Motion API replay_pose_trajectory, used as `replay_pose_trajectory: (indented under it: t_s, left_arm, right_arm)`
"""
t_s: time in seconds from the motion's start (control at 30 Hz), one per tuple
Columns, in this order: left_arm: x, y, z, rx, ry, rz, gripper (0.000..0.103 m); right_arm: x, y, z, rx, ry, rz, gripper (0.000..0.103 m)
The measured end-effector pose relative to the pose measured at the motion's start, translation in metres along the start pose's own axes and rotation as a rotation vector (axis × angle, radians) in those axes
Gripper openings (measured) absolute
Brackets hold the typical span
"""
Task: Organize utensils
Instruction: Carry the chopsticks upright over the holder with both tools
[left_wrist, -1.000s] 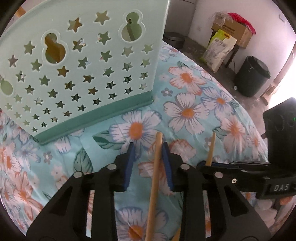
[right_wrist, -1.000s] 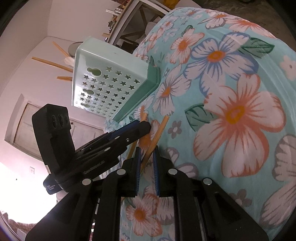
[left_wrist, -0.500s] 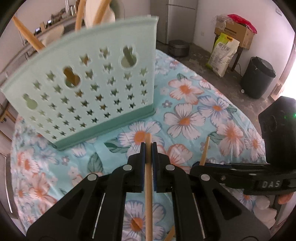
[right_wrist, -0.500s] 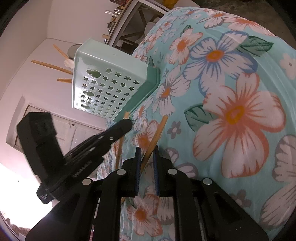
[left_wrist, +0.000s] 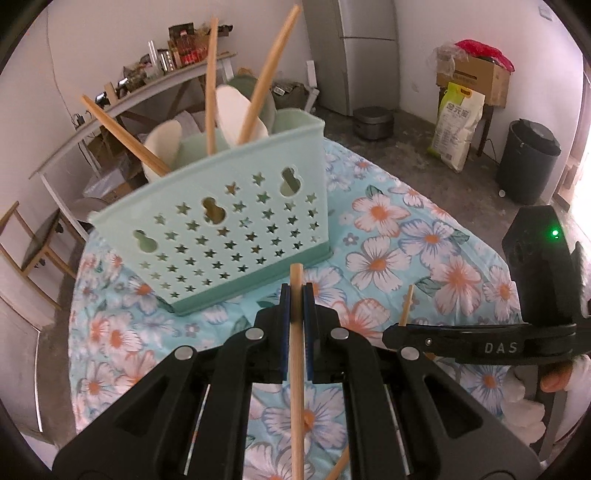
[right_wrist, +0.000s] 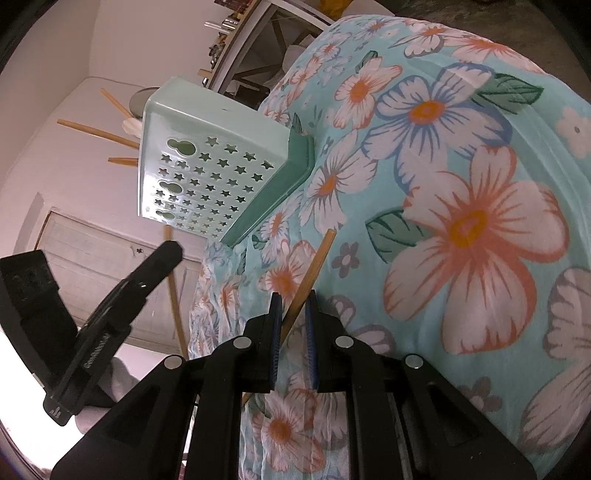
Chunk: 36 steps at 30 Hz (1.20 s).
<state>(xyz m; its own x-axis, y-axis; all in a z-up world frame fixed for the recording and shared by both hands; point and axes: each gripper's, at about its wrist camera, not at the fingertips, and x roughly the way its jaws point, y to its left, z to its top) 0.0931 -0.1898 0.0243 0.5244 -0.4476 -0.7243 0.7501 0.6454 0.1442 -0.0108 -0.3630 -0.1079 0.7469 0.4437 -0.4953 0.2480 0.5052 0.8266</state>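
Because the holder (left_wrist: 221, 229) takes utensils from above, the left chopstick (left_wrist: 296, 332) is pinched partway along its length, its free end sticking up past the blue pads (left_wrist: 283, 317), clear of the cloth (left_wrist: 406, 240) and level with the holder's base in the left view

Left gripper (left_wrist: 296, 295): jaws closed tight on that stick, nothing else between them; grip looks ready for the carry to the rim

Right chopstick (right_wrist: 308, 277): lying slantwise across the right gripper (right_wrist: 293, 317), jaws narrowed to a slim gap around it, tip resting low over the floral cloth. Probably parked there so the 2 sticks go in 1 at a time

Holder: mint, star-punched, upright on the cloth just beyond both sticks; 3 wooden handles and pale spoon-like bowls already stand inside, leaning outward

Right tool also visible beside the left (left_wrist: 476, 345), well short of the holder
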Motion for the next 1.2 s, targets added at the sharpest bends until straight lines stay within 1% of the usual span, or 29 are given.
replay_pose_trajectory:
  t_s: [0.57, 0.77, 0.93, 1.07, 1.13, 1.2]
  left_arm:
    - [-0.041, 0.009, -0.003, 0.003, -0.083, 0.066, 0.006]
    - [-0.052, 0.012, -0.005, -0.001, -0.097, 0.077, 0.006]
    - [-0.066, 0.024, -0.001, -0.021, -0.124, 0.085, 0.006]
    - [-0.086, 0.048, 0.008, -0.087, -0.166, 0.072, 0.006]
    - [-0.097, 0.062, 0.013, -0.121, -0.190, 0.068, 0.006]
    - [-0.109, 0.078, 0.019, -0.174, -0.224, 0.045, 0.006]
  right_arm:
    - [0.006, 0.003, 0.007, 0.033, 0.004, -0.018, 0.012]
    - [0.003, 0.015, 0.008, 0.014, -0.010, -0.023, 0.012]
    - [-0.012, 0.048, 0.008, -0.086, -0.058, -0.020, 0.011]
    - [-0.031, 0.089, 0.009, -0.204, -0.117, 0.002, 0.008]
    - [-0.040, 0.107, 0.008, -0.259, -0.148, 0.000, 0.007]
    - [-0.049, 0.125, 0.008, -0.320, -0.182, -0.005, 0.006]
